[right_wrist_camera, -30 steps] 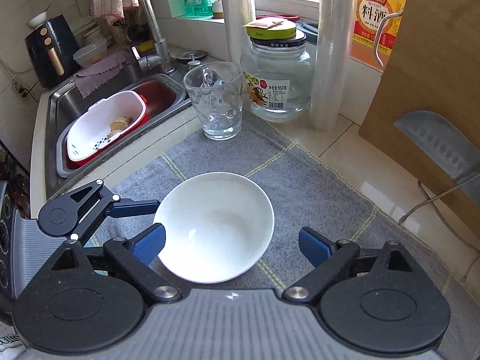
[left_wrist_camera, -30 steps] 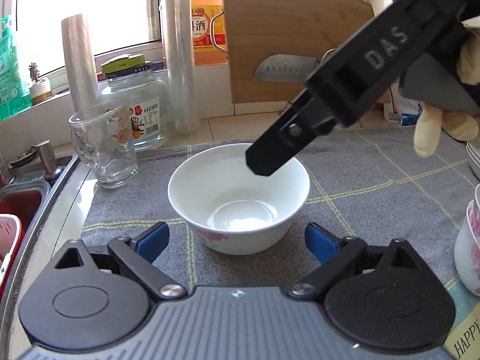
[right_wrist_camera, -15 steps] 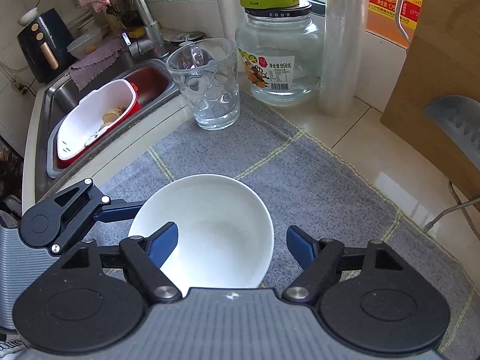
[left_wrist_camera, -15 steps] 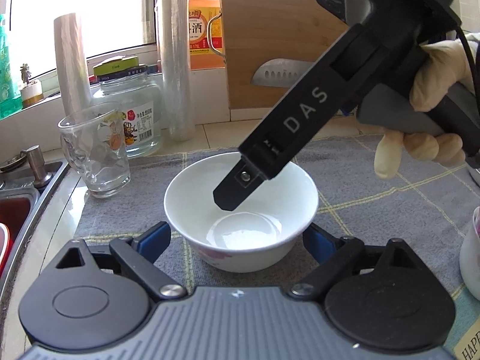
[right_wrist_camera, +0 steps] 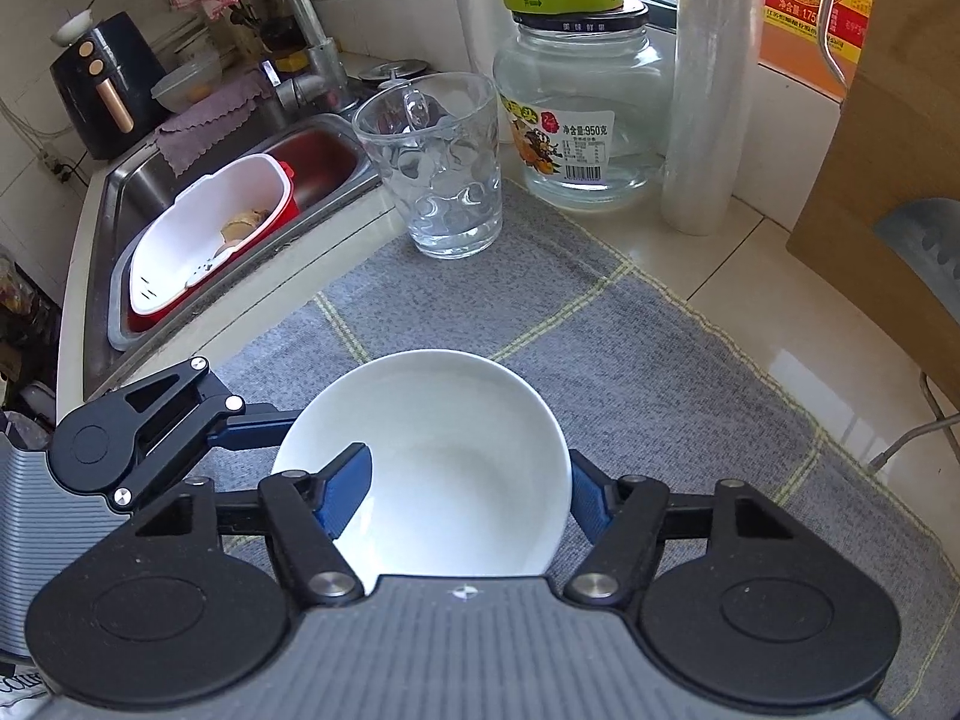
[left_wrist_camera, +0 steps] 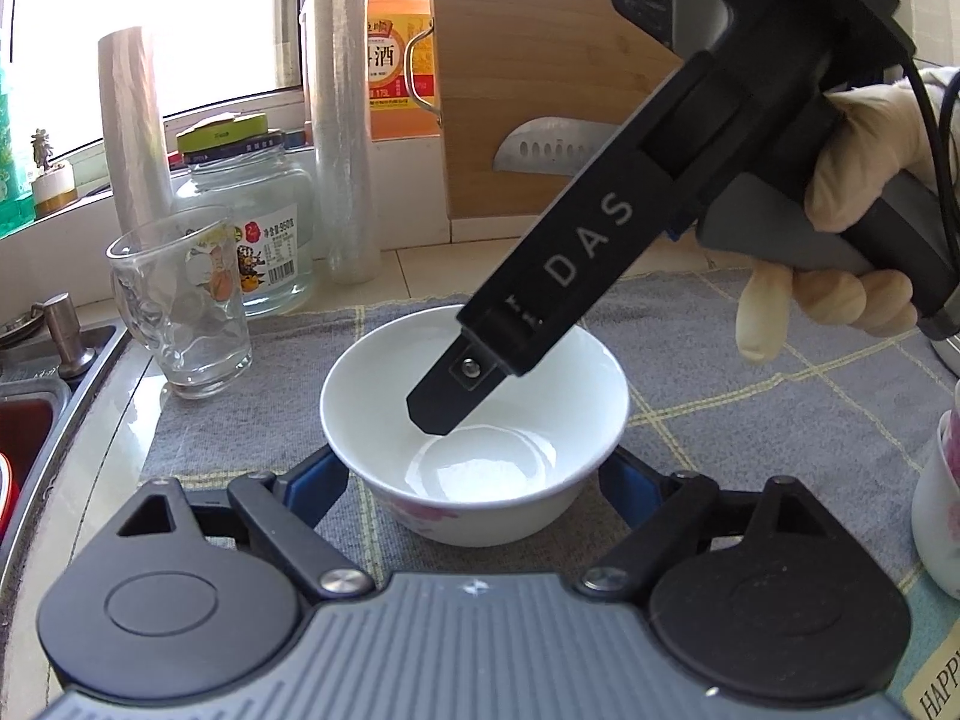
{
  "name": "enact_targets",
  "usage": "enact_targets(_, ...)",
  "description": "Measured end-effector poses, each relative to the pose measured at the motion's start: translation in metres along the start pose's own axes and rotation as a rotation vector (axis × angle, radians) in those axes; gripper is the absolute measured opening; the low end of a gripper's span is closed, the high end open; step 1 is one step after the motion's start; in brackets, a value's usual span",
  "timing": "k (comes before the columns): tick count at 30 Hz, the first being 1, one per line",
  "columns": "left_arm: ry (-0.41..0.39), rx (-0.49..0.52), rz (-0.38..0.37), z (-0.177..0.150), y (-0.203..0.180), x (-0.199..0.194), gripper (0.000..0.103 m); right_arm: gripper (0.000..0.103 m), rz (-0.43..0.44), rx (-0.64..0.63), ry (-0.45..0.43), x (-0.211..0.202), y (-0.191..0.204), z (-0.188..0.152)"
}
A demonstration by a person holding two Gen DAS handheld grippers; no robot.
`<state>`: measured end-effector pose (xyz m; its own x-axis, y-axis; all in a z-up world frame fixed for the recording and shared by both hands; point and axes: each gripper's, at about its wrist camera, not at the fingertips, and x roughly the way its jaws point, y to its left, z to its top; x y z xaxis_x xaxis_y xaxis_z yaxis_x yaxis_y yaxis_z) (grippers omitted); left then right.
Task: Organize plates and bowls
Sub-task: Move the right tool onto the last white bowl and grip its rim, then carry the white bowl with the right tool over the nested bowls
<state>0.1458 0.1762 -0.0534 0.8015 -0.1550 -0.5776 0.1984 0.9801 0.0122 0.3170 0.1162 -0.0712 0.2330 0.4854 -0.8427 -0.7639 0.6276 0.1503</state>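
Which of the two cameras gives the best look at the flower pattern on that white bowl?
The left wrist view: the bowl shows its outer wall there, with pink flowers near the base. The right wrist view looks down into the bowl, so only its plain white inside shows.

**Counter surface and items resting on it**

Pale tiled counter (right_wrist_camera: 774, 276) runs beside the sink at frame left. Grey checked mat (right_wrist_camera: 660, 360) covers its centre. On mat: white bowl (right_wrist_camera: 456, 456) lower centre, glass mug (right_wrist_camera: 444, 180) upper centre. On bare tile, upper right: glass jar (right_wrist_camera: 576, 120), film roll (right_wrist_camera: 708, 120), upright cutting board (right_wrist_camera: 888, 180).
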Motion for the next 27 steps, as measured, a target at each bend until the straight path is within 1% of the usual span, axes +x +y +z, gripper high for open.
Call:
enact_targets(10,0.020,0.042,-0.003,0.002,-0.008,-0.009,0.090,0.074,0.001,0.006,-0.016,-0.014,0.007,-0.009)
enact_targets(13,0.020,0.061,-0.007,0.004,-0.012,-0.017,0.090,0.074,0.008,0.014,-0.024,-0.022,0.010,-0.014)
enact_targets(27,0.015,0.075,-0.013,0.010,-0.034,-0.053,0.090,0.074,0.034,0.018,-0.075,-0.063,0.031,-0.034)
